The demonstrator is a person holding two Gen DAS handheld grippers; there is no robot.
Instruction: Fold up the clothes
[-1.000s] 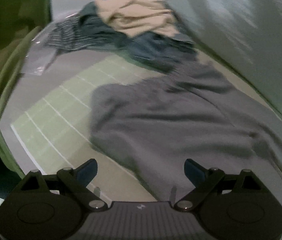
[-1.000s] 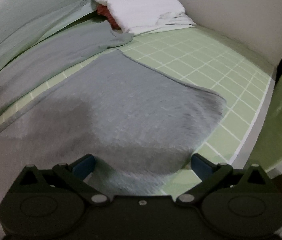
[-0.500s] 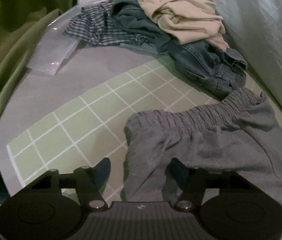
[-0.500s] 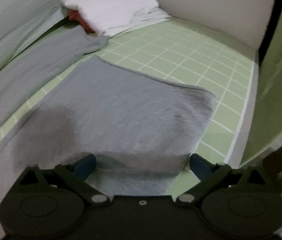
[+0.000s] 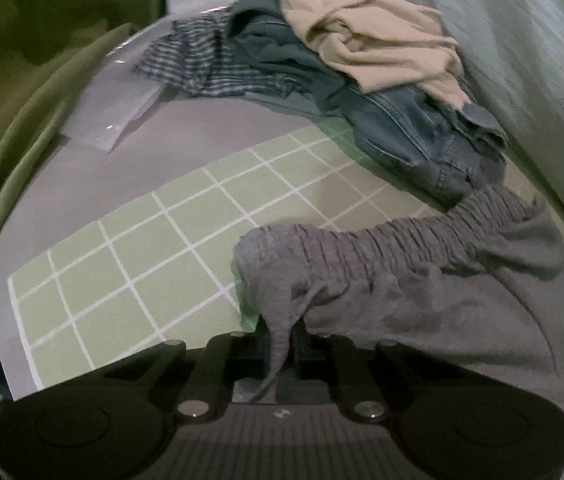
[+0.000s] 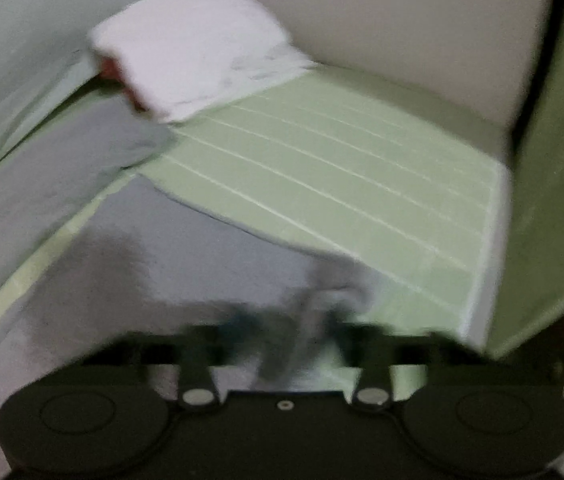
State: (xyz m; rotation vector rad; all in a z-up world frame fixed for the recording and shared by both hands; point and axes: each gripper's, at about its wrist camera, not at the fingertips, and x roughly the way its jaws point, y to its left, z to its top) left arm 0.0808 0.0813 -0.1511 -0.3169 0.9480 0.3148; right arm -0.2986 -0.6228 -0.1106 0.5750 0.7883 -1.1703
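Grey sweatpants (image 5: 421, 280) lie on a green checked mat (image 5: 154, 252), the gathered waistband at the near left corner. My left gripper (image 5: 280, 344) is shut on the waistband corner, and a strip of grey cloth hangs down between its jaws. In the blurred right wrist view the leg end of the grey sweatpants (image 6: 170, 264) lies on the mat (image 6: 341, 184). My right gripper (image 6: 285, 332) is shut on the hem of that leg, which is bunched and lifted at the jaws.
A heap of unfolded clothes lies at the back: a cream garment (image 5: 377, 40), blue jeans (image 5: 421, 132) and a checked shirt (image 5: 210, 64). A clear plastic bag (image 5: 114, 120) lies left of it. A folded white stack (image 6: 190, 60) sits at the mat's far corner. Green curtains (image 5: 22, 80) hang at the sides.
Both grippers went from open to shut on the sweatpants: the left closed on the waistband corner, the right on the leg hem. The right view has swung and blurred.
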